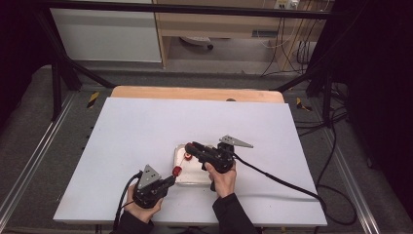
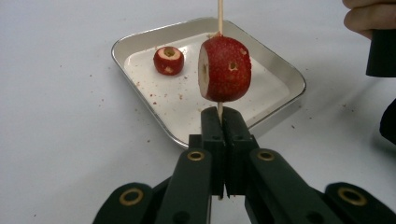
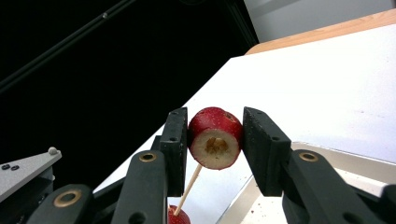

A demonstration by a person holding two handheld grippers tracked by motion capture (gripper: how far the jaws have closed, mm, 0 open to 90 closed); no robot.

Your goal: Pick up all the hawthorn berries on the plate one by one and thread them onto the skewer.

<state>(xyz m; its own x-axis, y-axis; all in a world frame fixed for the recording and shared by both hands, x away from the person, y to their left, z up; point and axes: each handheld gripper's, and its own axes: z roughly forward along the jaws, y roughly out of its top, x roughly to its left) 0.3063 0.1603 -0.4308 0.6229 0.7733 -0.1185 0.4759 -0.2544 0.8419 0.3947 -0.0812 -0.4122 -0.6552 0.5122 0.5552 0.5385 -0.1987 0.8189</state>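
- A white rectangular table (image 1: 146,122) with a pale wooden strip (image 1: 195,93) along its far edge.
- Grey carpeted floor (image 1: 29,146) around it, crossed by black cables (image 1: 336,146).
- A black metal frame (image 1: 195,9) overhead.
- Beyond, a white cabinet panel (image 1: 107,34) and light wooden shelving (image 1: 219,24).
- Dim room, dark at both sides.

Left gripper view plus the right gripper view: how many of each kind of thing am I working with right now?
Metal tray: 1
Wooden skewer: 1
Red fruits: 3, one lying in the tray, one threaded on the skewer, one between the jaws of the right gripper
Total: 5
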